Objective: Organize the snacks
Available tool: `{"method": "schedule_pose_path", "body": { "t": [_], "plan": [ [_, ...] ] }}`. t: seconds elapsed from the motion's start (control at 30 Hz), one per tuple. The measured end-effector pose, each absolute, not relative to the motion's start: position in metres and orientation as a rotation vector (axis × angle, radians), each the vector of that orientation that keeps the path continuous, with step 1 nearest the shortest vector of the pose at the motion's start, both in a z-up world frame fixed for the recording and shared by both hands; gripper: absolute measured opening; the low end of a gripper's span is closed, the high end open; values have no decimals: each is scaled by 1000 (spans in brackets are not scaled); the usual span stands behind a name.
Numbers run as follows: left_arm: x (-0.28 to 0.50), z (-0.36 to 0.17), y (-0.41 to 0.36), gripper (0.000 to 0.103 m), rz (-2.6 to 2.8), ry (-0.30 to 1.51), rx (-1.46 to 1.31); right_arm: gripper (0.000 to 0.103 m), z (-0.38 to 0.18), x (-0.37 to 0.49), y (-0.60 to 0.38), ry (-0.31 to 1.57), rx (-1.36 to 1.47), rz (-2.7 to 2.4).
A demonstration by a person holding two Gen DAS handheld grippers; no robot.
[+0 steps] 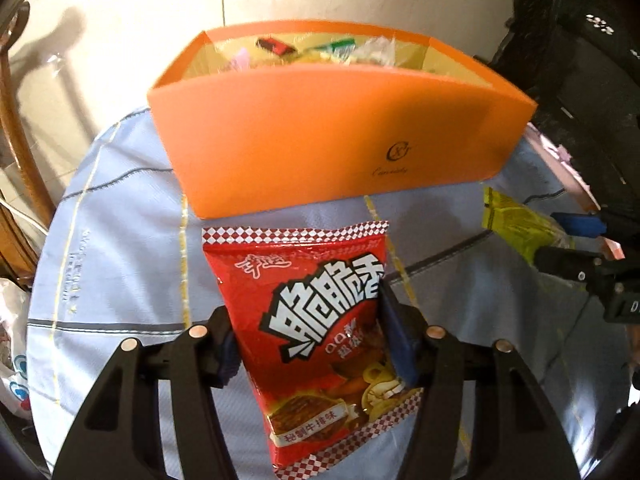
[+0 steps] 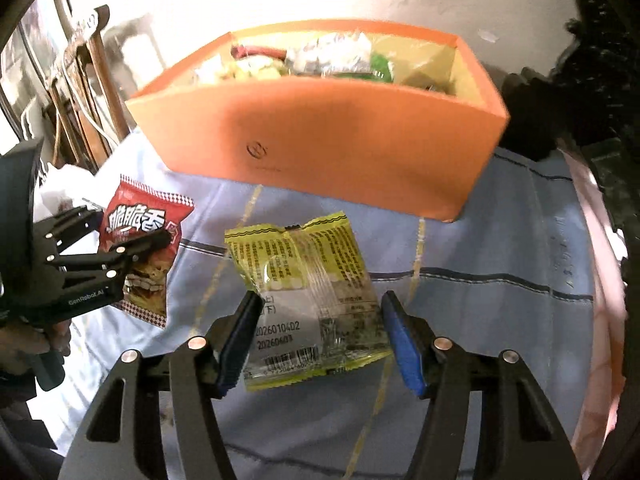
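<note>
My left gripper (image 1: 310, 332) is shut on a red snack bag (image 1: 316, 320) and holds it above the cloth, just in front of the orange box (image 1: 340, 148). The same bag shows at the left of the right wrist view (image 2: 140, 248), pinched by the left gripper (image 2: 132, 246). My right gripper (image 2: 320, 336) is shut on a yellow-green snack bag (image 2: 308, 288), held up in front of the orange box (image 2: 320, 136). That bag also shows in the left wrist view (image 1: 516, 224) with the right gripper (image 1: 560, 240). The box holds several wrapped snacks (image 2: 316, 60).
A light blue checked cloth (image 1: 120, 248) covers the table. A wooden chair (image 2: 80, 92) stands at the left. Dark objects (image 1: 580, 60) sit to the right of the box. A white plastic bag (image 1: 12, 344) hangs at the left edge.
</note>
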State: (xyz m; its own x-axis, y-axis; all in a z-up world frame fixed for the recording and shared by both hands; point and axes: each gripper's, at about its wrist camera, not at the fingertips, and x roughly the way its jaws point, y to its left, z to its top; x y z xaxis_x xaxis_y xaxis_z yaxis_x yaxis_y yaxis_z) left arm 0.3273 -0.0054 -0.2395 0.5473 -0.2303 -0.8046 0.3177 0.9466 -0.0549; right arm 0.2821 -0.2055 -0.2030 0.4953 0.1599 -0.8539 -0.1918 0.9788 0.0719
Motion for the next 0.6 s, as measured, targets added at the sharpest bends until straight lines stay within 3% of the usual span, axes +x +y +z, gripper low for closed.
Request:
{"method": "schedule_pose_path", "body": {
  "t": [0.23,0.6],
  "plan": [
    [307,-196,3,57,-359,846,87,63,-153,256,-197,939,-31,216],
    [319,-84,-2,57,-396,654,54,63,-42,261,-202,744,-35,186]
  ]
}}
